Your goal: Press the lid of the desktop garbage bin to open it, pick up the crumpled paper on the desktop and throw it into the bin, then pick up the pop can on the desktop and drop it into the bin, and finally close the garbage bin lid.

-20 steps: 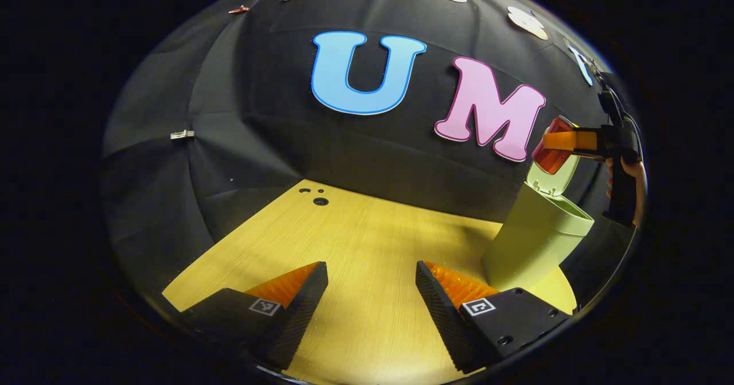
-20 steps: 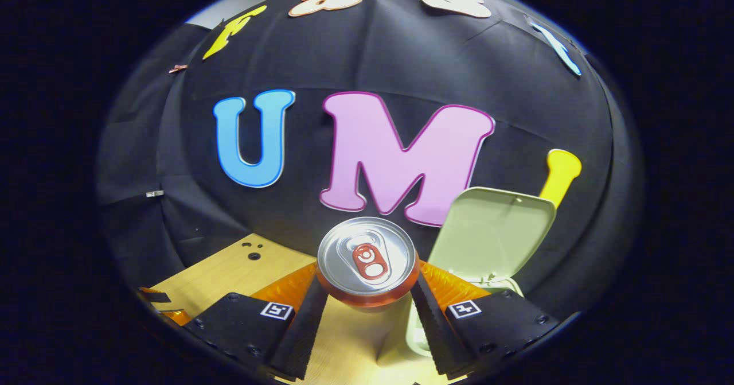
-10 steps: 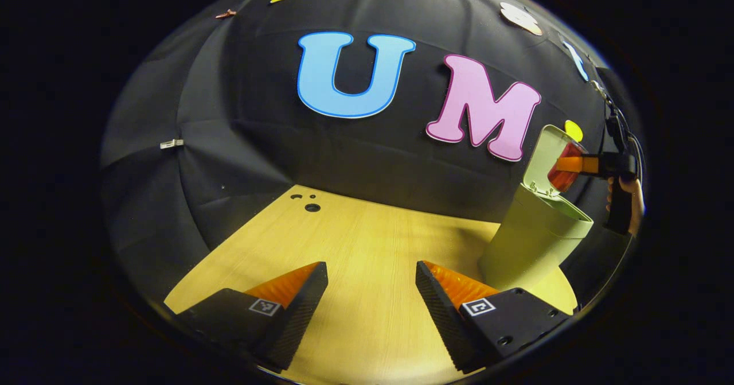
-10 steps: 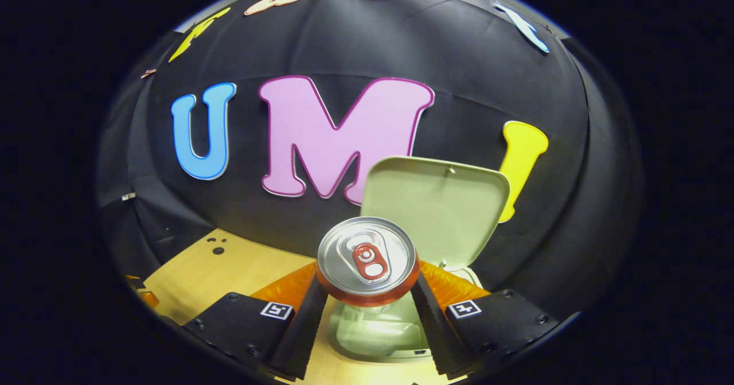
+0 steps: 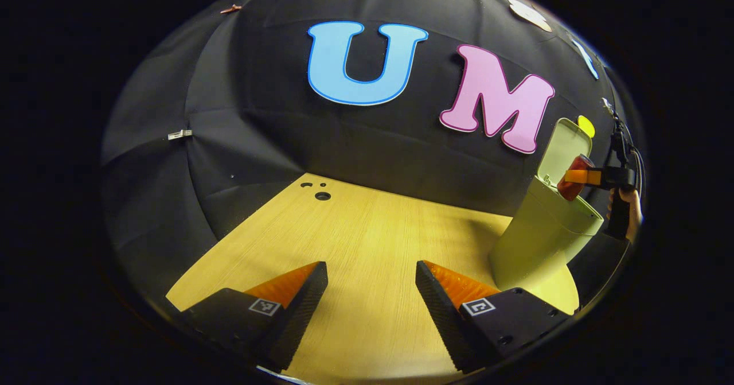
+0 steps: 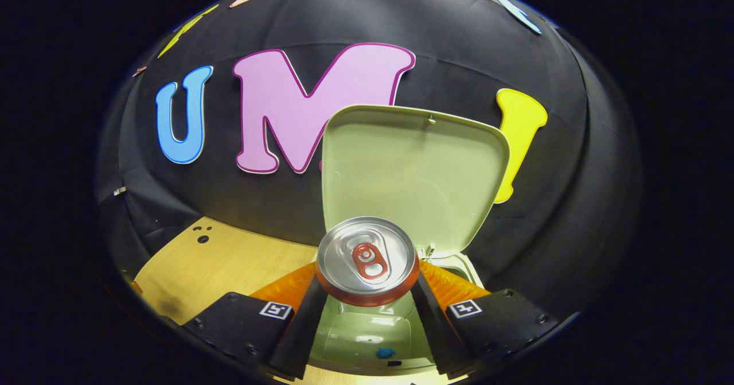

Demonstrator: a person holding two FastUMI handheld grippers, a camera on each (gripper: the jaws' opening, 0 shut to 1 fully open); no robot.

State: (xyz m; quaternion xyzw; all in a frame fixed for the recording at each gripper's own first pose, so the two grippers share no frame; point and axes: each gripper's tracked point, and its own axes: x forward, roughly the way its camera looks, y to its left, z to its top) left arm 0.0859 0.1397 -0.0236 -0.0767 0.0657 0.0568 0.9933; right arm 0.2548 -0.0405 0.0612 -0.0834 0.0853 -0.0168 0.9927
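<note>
In the right gripper view my right gripper [image 6: 367,293] is shut on the red pop can [image 6: 367,259], whose silver top faces the camera. The can hangs right over the open mouth of the pale green bin [image 6: 367,339], whose lid [image 6: 413,167] stands upright behind it. In the left gripper view the bin [image 5: 542,236] stands at the right edge of the table, and the right gripper [image 5: 579,177] holds the can [image 5: 570,185] over its rim. My left gripper [image 5: 371,293] hovers open over the wooden table [image 5: 355,241], with nothing between its fingers.
A hand [image 5: 631,216] holds the right gripper beyond the bin. The table has a few small holes [image 5: 321,194] near its far left corner. Black cloth walls close off the back and sides.
The right gripper has carried the can from beside the bin to directly over its open mouth and lower toward the rim. The left gripper has barely shifted.
</note>
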